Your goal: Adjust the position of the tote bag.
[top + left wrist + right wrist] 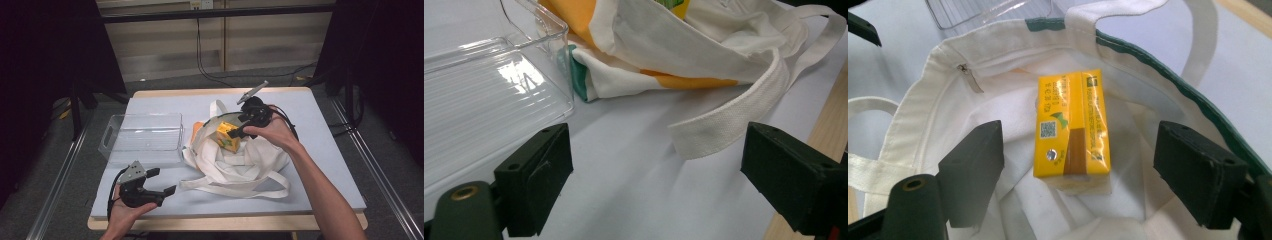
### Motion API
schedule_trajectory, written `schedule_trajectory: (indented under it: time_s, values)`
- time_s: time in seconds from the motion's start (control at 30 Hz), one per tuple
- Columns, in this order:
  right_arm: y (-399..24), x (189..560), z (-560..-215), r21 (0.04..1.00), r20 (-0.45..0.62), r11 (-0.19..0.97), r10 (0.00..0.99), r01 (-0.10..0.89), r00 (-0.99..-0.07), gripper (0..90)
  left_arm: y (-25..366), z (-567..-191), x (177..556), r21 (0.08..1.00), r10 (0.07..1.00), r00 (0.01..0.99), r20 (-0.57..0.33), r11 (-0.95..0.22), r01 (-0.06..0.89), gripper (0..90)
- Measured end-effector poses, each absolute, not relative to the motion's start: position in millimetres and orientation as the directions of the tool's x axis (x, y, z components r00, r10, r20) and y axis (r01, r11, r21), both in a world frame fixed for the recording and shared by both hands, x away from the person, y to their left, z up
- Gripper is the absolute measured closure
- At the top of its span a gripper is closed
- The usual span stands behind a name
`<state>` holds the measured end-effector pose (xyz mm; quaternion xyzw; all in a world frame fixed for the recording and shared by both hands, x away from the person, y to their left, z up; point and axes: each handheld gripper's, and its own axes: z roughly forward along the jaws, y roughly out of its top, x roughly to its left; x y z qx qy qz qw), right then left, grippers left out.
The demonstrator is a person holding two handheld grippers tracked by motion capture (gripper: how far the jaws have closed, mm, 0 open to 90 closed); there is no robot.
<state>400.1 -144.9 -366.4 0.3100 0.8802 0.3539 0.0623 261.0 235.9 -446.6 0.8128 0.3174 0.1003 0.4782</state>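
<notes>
Yellow drink carton (1072, 131) lying inside white tote bag (998, 65), centre of right gripper view. Right gripper (1078, 167) spread wide astride carton, pads clear of it. Left gripper (161, 181) open, empty, lower left of high view. Probably light, fairly stiff, glossy-slick; best pinched across narrow flat sides. Bag cloth soft, likely to snag.

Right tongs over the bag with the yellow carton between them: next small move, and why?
Probably draw the right tongs back up out of the tote bag. Their jaws stand wide with clear gaps on both sides of the yellow drink carton, which lies on the cloth inside the bag's mouth, so it looks released. The left tongs hover open near a bag strap, holding nothing.
</notes>
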Motion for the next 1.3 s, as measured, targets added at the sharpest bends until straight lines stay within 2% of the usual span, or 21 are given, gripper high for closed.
schedule_trajectory:
  time_s: [0.13,0.43,1.3]
  values:
    - [-162,387,-367,0.727,0.113,0.495,0.597,0.476,-0.794,18.2,237,-446,261,0.841,0.615,0.775,-0.149,-0.333,0.426,15.1]
    - [-185,358,-374,0.77,0.115,0.445,0.608,0.457,-0.786,16.7,236,-442,261,0.846,0.606,0.774,-0.182,-0.306,0.438,17.4]
    - [-226,278,-412,0.814,0.137,0.353,0.654,0.46,-0.744,17.1,211,-414,266,0.848,0.573,0.799,-0.182,-0.32,0.422,26.0]
